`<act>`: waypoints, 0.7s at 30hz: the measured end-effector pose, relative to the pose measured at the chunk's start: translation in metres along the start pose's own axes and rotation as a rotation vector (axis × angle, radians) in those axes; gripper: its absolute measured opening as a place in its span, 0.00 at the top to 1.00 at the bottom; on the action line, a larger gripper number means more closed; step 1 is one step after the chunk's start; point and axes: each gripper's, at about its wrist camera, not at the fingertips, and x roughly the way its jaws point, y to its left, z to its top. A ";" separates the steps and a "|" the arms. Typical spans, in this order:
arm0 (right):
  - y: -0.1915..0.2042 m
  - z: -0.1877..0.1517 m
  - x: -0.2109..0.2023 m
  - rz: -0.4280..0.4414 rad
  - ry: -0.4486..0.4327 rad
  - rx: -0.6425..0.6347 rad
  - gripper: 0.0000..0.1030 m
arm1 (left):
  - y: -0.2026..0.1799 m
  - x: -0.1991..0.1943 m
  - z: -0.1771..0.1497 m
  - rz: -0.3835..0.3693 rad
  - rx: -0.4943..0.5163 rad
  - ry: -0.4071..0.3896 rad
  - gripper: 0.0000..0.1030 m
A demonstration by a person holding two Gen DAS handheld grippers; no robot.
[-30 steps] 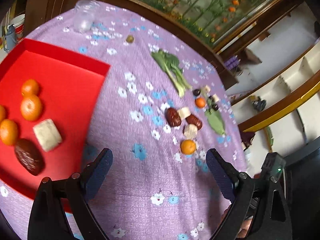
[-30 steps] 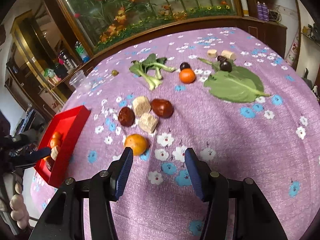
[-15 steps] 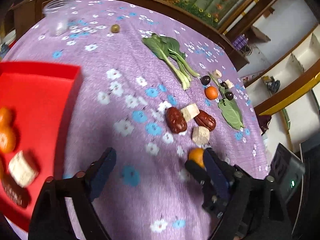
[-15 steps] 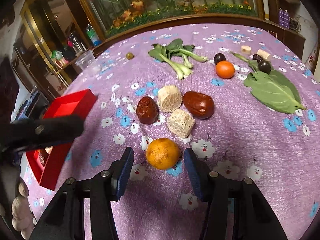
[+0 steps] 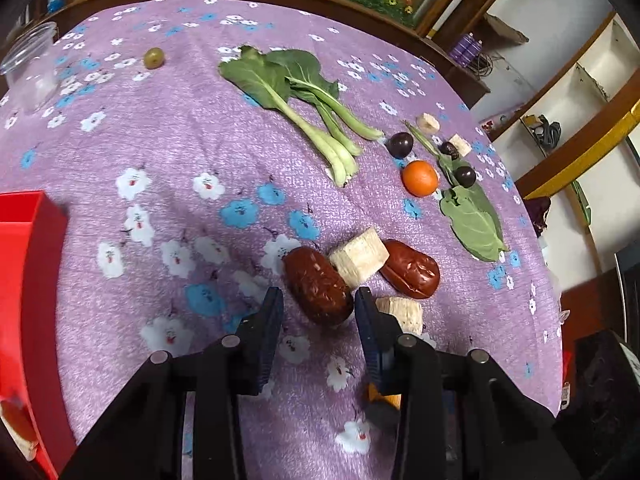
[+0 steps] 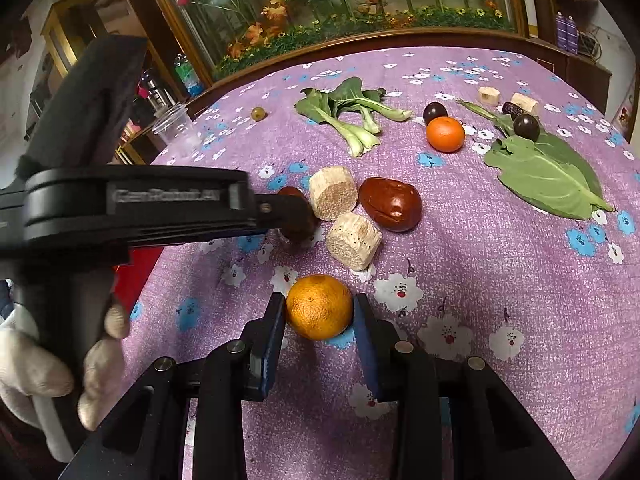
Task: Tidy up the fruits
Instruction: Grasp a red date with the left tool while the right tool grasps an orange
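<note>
In the left wrist view my left gripper (image 5: 318, 302) straddles a dark red date (image 5: 316, 285) lying on the purple flowered cloth; the jaws stand close to its sides but a small gap shows on the left. In the right wrist view my right gripper (image 6: 319, 312) has its blue pads against both sides of an orange (image 6: 319, 312) that rests on the cloth. The left gripper's body (image 6: 132, 204) crosses that view from the left and hides most of the same date (image 6: 290, 192). The red tray (image 5: 28, 280) is at the left edge.
Around the date lie two beige cut pieces (image 5: 360, 256) (image 5: 402, 312) and a second red date (image 5: 410, 268). Farther off are bok choy (image 5: 304, 100), a small orange (image 5: 420, 178), dark plums (image 5: 401, 145), a green leaf (image 5: 474, 220), a green grape (image 5: 154, 57) and a clear cup (image 5: 30, 66).
My left gripper moved right from the tray to the dark date and narrowed around it. My right gripper moved forward and closed onto the orange.
</note>
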 end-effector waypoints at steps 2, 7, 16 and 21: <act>0.000 0.000 0.000 0.001 -0.001 -0.002 0.64 | -0.003 0.001 0.001 0.013 0.013 -0.012 0.65; 0.001 0.000 0.000 -0.001 -0.001 -0.008 0.64 | -0.014 0.005 0.000 0.045 0.065 -0.029 0.63; -0.001 0.000 -0.001 0.002 -0.008 0.007 0.64 | -0.005 -0.009 -0.014 0.043 0.012 -0.067 0.73; -0.003 0.000 -0.002 0.007 -0.013 0.022 0.64 | 0.010 -0.038 -0.024 0.033 -0.037 -0.131 0.73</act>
